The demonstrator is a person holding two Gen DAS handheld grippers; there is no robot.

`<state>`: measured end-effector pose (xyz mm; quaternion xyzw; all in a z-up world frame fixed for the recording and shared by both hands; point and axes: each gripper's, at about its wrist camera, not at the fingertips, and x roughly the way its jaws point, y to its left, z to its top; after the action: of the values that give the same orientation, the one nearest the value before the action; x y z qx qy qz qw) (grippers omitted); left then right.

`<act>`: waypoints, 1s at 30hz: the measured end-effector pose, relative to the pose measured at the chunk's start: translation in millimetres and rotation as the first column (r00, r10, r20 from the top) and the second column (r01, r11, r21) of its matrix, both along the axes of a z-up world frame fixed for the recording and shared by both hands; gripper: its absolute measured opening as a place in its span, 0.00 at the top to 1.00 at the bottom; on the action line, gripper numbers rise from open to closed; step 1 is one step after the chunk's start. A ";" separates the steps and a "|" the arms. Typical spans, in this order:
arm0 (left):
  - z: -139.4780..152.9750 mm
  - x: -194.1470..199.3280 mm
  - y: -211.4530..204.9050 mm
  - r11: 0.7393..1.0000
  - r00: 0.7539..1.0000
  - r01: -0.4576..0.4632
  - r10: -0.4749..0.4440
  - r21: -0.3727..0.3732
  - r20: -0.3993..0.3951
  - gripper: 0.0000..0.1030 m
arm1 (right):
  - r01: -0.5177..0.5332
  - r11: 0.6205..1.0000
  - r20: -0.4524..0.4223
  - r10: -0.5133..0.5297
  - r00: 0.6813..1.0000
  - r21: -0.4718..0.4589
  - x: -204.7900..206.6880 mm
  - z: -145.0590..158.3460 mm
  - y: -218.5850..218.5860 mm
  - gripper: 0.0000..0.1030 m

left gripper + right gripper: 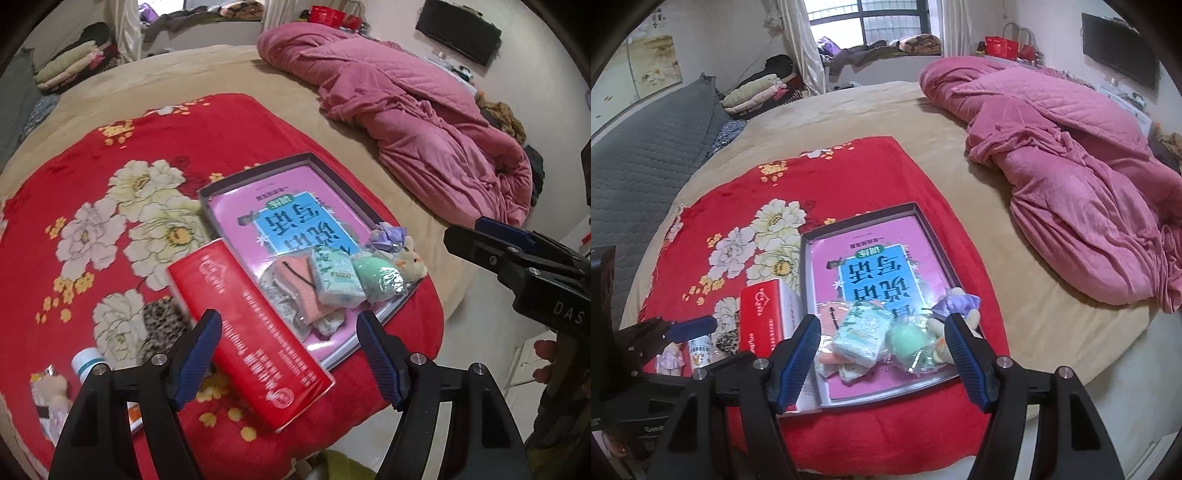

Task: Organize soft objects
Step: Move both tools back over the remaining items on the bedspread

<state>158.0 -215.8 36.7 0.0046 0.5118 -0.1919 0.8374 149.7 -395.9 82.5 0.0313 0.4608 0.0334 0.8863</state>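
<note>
bedroom, tan bed [886, 122]; red floral blanket [820, 192] at near edge carries shallow tray [925, 225]. soft items gathered in tray's near corner: tissue pack [862, 334], green pouch [907, 339], plush toy [956, 306]. left gripper [290, 354], right gripper [882, 354]: fingers released, empty.

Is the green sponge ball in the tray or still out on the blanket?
In. The green sponge ball in its clear wrapper lies inside the shallow grey tray, on the pink book, beside the tissue pack.

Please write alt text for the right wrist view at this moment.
The open right gripper hovers, holding nothing, over a shallow grey tray on a red floral blanket. In the tray lie a wrapped pale green tissue pack, a bagged mint green ball and a pink book. A crumpled pink quilt lies behind.
</note>
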 end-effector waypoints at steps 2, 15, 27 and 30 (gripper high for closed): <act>6.4 -6.2 13.1 1.000 1.000 -0.016 0.016 0.001 0.011 0.26 | -0.012 1.000 0.007 0.012 1.000 0.000 -2.3 3.4 5.3 0.33; 47.0 -34.3 94.7 0.991 0.990 -0.129 0.131 -0.037 0.045 0.26 | -0.072 0.997 0.058 0.071 0.996 0.020 -12.6 31.1 47.7 0.33; 81.8 -46.5 160.8 0.971 0.967 -0.230 0.235 -0.059 0.102 0.26 | -0.201 0.979 0.089 0.200 0.976 0.007 -16.6 52.7 121.6 0.33; 86.7 -52.5 178.3 0.964 0.960 -0.253 0.261 -0.078 0.103 0.26 | -0.239 0.971 0.092 0.238 0.967 -0.003 -19.1 54.3 141.3 0.32</act>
<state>105.6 -37.5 123.4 -0.0781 0.4537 -0.0973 0.8824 130.6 -254.6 136.8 -0.0225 0.4200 0.1431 0.8959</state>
